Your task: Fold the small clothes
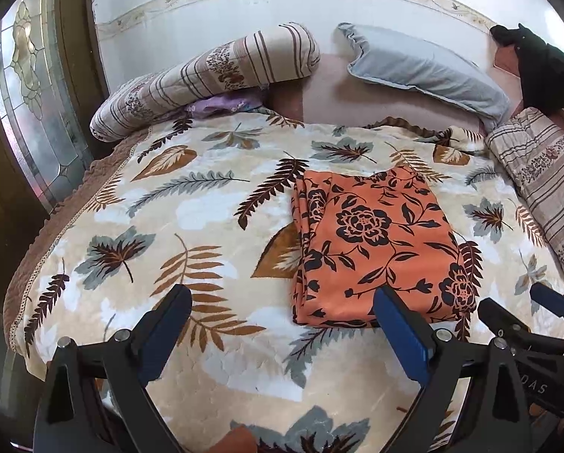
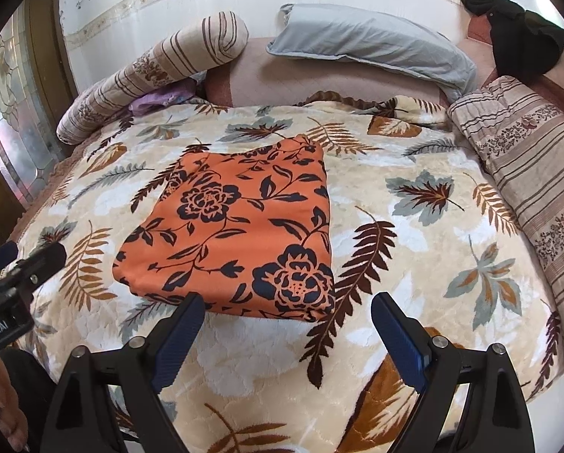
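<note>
An orange cloth with a dark flower print (image 1: pixel 372 245) (image 2: pixel 240 234) lies folded into a flat rectangle on the leaf-patterned blanket (image 1: pixel 191 234) (image 2: pixel 414 249). My left gripper (image 1: pixel 282 298) hovers open near the cloth's near edge, its right finger at the front corner, nothing between its fingers. My right gripper (image 2: pixel 287 305) is open too, just in front of the cloth's near right corner and apart from it. Each gripper shows at the edge of the other's view: the right one (image 1: pixel 538 305), the left one (image 2: pixel 29 260).
Striped bolsters lie at the back left (image 1: pixel 206 79) and along the right side (image 2: pixel 527 173). A pale blue pillow (image 1: pixel 425 68) and a black garment (image 2: pixel 523 34) sit by the wall. A glass door (image 1: pixel 29 113) stands left of the bed. A hand shows at the lower left.
</note>
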Tool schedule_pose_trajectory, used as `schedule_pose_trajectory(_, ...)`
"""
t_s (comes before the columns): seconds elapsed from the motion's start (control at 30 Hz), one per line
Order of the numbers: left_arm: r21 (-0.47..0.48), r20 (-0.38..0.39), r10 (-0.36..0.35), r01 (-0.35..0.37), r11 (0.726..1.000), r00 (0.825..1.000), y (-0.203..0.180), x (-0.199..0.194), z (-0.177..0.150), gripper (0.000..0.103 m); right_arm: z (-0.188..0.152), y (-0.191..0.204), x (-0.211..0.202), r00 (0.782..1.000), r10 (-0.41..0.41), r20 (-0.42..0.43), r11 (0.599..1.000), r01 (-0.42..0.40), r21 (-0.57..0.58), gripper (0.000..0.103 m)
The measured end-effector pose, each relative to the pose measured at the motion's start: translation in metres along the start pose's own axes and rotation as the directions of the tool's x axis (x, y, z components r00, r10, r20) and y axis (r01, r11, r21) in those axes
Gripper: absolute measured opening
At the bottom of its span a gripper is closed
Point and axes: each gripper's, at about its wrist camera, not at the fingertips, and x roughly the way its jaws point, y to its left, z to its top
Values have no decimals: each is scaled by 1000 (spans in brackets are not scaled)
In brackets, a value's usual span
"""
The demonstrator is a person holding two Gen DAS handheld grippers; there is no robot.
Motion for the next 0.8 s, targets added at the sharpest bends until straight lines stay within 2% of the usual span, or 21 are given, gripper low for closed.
schedule_pose_trajectory(0.57,-10,-3,-9,9,1000,1000,-1,6,7,97,3,4,7,1000,-1,-18,1000,1,-19,92)
schedule_pose_trajectory(0.8,5,39,-6,6,1000,999,-7,3,11,97,5,0,11,1000,0,-25,1000,0,-17,92)
